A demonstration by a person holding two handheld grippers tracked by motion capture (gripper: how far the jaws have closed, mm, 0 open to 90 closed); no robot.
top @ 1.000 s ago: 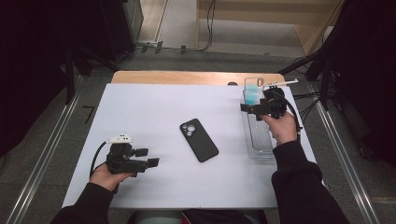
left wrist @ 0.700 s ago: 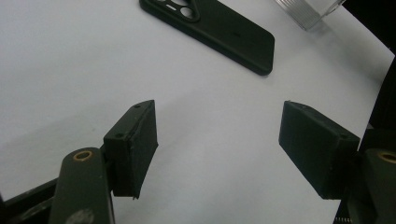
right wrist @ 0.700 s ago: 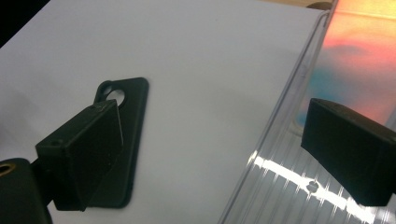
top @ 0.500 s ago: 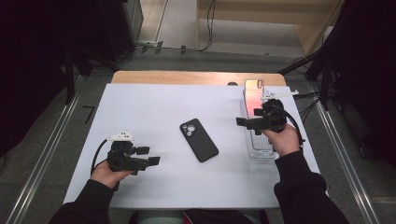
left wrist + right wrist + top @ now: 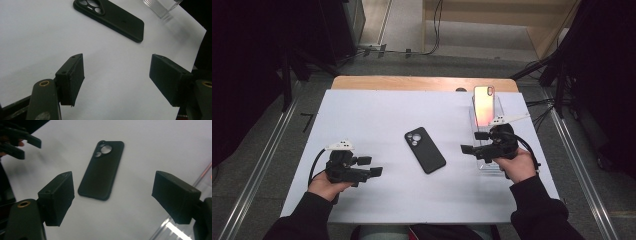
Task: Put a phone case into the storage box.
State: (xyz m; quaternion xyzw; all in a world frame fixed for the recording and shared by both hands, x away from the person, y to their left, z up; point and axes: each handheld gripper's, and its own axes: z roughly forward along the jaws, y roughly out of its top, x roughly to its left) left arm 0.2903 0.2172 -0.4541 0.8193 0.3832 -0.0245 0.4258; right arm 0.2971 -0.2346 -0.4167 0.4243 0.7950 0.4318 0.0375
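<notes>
A phone [image 5: 425, 150] lies mid-table [image 5: 362, 115]. Right of it stands a clear rack [image 5: 486, 127], another phone [image 5: 484, 104] seemingly propped in its far end.

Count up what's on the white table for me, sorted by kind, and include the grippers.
Phones: 2, a black phone lying camera side up and a shiny phone standing in the holder.
Clear holders: 1, the clear holder at the right.
Grippers: 2, the left gripper and the right gripper, both open with nothing between the jaws.
Total: 5
</notes>
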